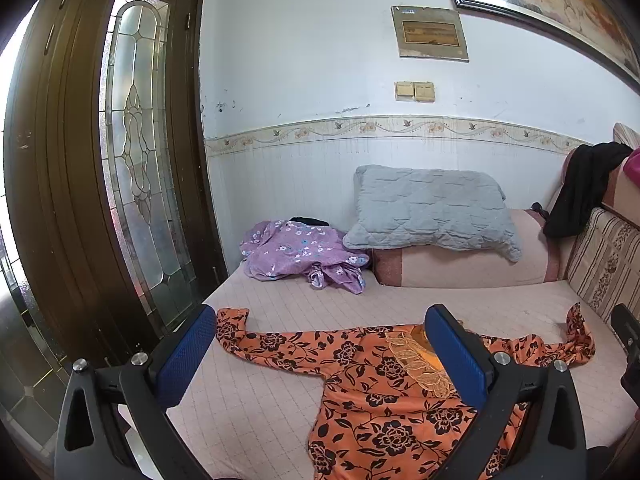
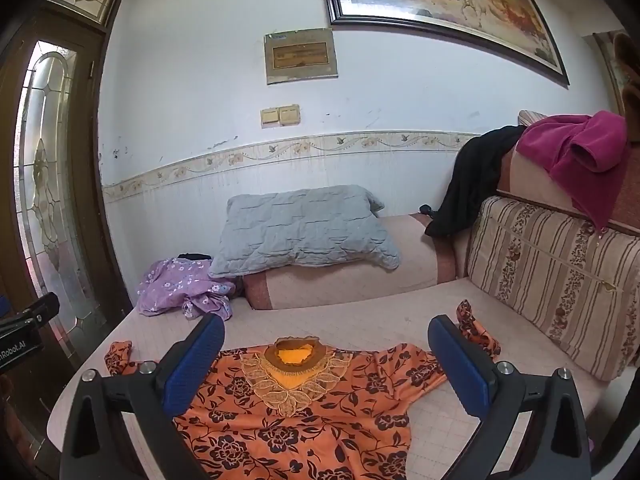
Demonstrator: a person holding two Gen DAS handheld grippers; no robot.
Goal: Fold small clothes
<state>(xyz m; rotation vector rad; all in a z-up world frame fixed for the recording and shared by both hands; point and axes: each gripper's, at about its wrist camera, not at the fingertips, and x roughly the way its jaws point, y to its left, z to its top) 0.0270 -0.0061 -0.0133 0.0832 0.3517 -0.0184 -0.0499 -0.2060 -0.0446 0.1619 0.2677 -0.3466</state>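
Note:
An orange top with a black flower print lies spread flat on the pink sofa seat, both sleeves stretched out sideways and its lace collar facing the wall. My left gripper hovers open above the left sleeve and shoulder, with nothing between its blue pads. Over the collar and chest my right gripper hangs open too, holding nothing. Neither one touches the cloth.
A crumpled purple flowered garment lies at the back of the seat beside a grey quilted pillow. Striped back cushion on the right carries black and magenta clothes. A brown glazed door stands left.

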